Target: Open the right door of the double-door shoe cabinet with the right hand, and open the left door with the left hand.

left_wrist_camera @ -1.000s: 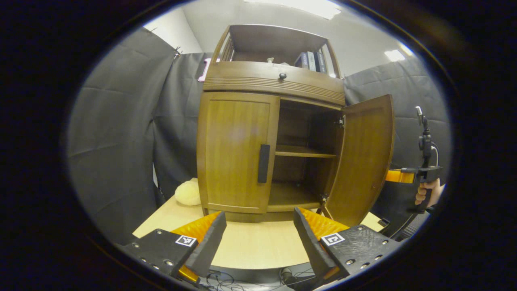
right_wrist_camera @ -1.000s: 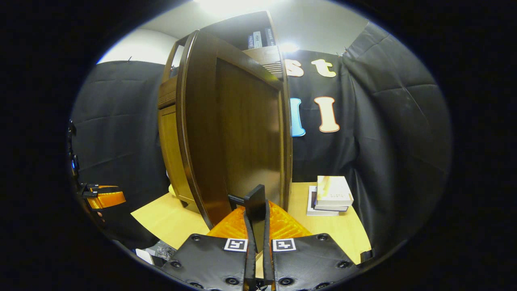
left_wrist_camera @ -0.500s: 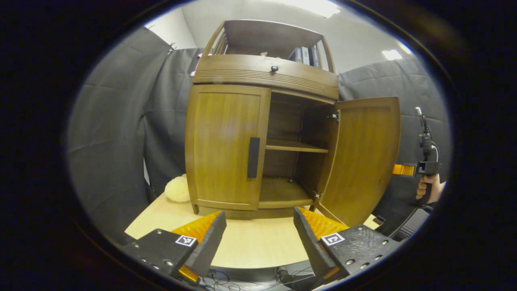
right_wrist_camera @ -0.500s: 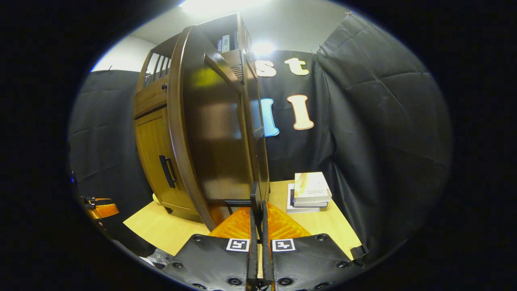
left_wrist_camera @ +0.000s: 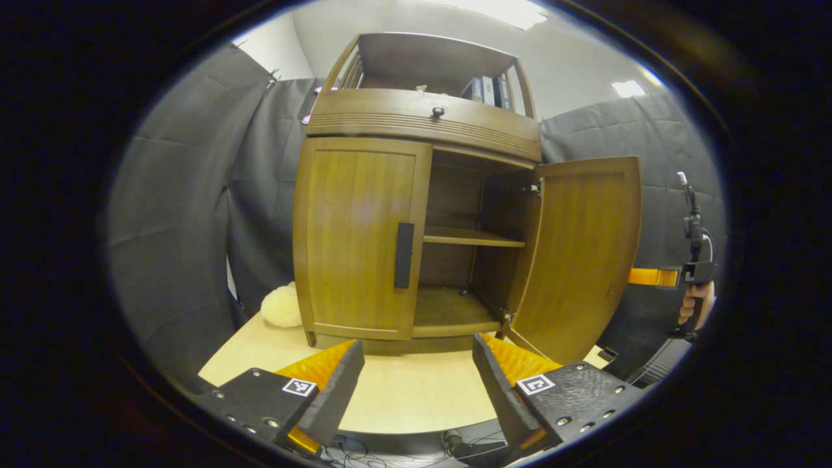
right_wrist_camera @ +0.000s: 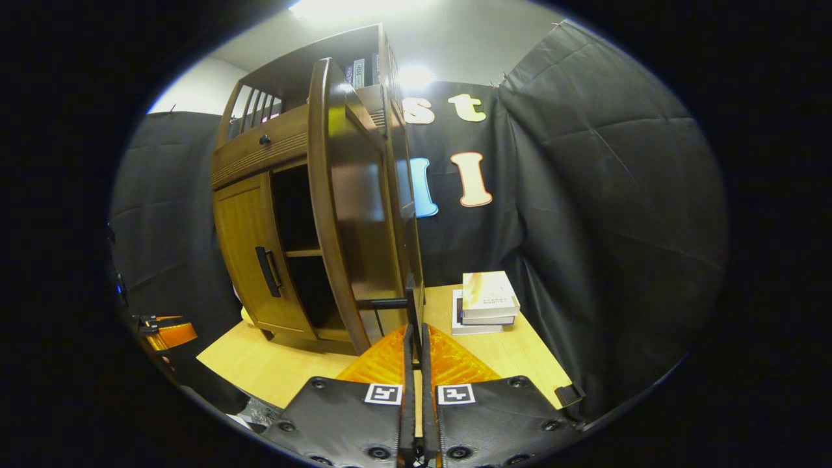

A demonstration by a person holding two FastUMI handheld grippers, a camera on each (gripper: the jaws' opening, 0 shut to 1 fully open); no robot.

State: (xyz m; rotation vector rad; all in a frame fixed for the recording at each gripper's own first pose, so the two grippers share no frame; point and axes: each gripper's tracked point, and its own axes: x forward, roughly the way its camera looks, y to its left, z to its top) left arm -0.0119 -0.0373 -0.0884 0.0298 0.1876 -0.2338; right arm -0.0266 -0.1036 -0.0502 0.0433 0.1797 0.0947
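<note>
Two doors to open, and by my reading one is done. Nearest me in the left gripper view, my left gripper (left_wrist_camera: 416, 383) hangs over the worktop (left_wrist_camera: 416, 390) with its jaws spread wide and nothing between them. In the right gripper view, my right gripper (right_wrist_camera: 414, 364) has its jaws pressed nearly together on the right door's handle (right_wrist_camera: 409, 305), a thin dark bar at the door's free edge.

Beyond them stands the shoe cabinet (left_wrist_camera: 422, 120) on the worktop. Its right door (left_wrist_camera: 578, 253) is swung wide, baring an inner shelf (left_wrist_camera: 473, 237). Its left door (left_wrist_camera: 357, 234) is shut, with its dark handle (left_wrist_camera: 403, 255) untouched; that half is left for my left gripper.

Farther right, a stack of books (right_wrist_camera: 486, 302) lies near the cloth wall. I can read no brand or label; the cover print is too small.
</note>
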